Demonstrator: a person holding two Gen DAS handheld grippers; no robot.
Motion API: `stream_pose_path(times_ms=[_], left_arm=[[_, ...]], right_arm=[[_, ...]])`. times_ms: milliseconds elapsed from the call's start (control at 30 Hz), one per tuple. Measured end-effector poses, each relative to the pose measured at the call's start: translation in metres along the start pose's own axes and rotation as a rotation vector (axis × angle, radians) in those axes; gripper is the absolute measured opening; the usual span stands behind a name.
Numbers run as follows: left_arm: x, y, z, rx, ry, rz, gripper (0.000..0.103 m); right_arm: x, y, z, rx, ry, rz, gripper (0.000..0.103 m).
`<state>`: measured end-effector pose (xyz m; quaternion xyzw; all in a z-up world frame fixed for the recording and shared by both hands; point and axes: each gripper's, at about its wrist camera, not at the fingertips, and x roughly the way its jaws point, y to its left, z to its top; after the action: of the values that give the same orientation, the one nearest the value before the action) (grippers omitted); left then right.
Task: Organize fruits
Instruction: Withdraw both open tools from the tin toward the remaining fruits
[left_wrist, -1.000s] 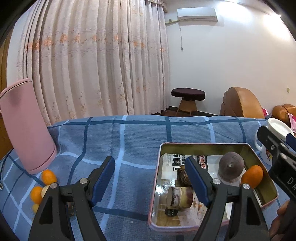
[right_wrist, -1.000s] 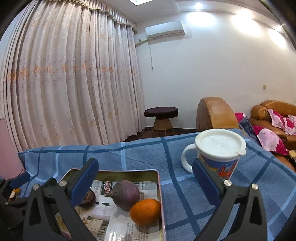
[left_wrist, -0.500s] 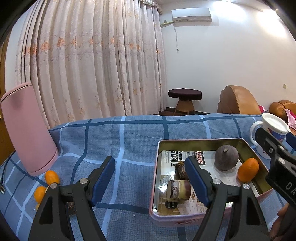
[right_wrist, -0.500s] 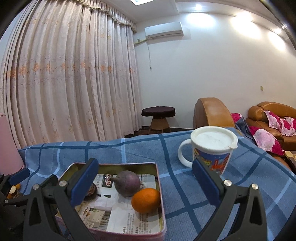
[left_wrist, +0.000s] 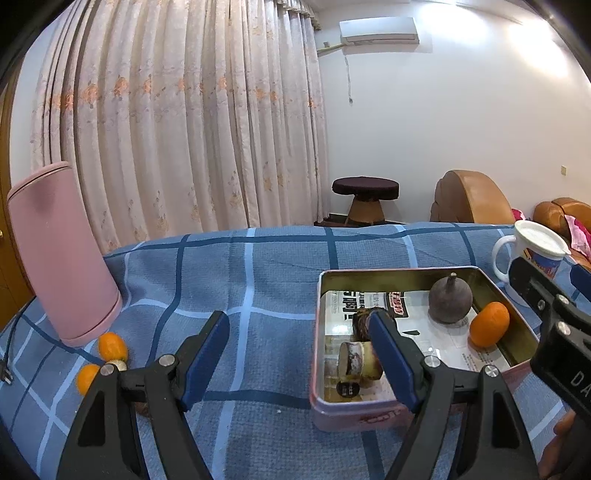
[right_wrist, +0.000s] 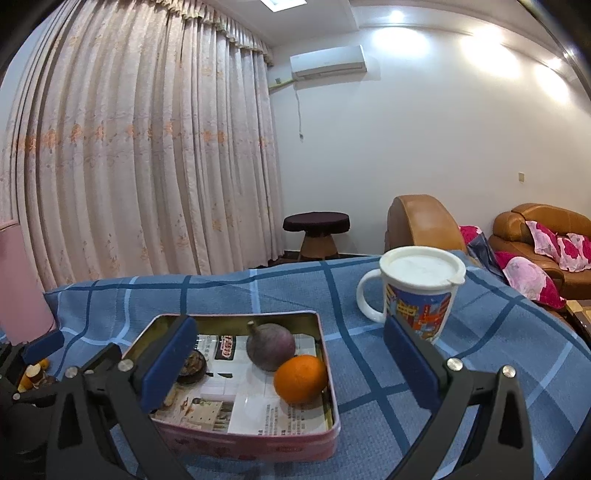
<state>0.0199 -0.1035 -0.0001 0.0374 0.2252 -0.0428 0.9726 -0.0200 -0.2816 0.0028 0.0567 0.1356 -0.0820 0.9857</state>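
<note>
Both wide open and empty, left claw (left_wrist: 295, 358) nearer the loose oranges (left_wrist: 112, 347) lying down-left of it, right claw (right_wrist: 288, 365) over the tin (right_wrist: 328, 373).

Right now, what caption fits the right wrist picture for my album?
Open right gripper hovers over a pink tin holding an orange and purple fruit, lidded mug nearby.

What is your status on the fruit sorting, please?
Left gripper and right gripper open, empty. Tin holds orange and purple fruit. Two small oranges loose by pink canister. Nothing blocking.
</note>
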Motion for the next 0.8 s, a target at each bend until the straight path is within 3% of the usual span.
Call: stream_pose_path(times_ms=[533, 800], left_arm=[[-0.012, 0.031, -0.014, -0.032, 0.046, -0.011, 0.079], [-0.014, 0.056, -0.018, -0.033, 0.073, -0.004, 0.079]], right_arm=[[-0.02, 0.017, -0.009, 0.012, 0.013, -0.008, 0.103], [-0.017, 0.042, -0.014, 0.016, 0.062, 0.034, 0.103]])
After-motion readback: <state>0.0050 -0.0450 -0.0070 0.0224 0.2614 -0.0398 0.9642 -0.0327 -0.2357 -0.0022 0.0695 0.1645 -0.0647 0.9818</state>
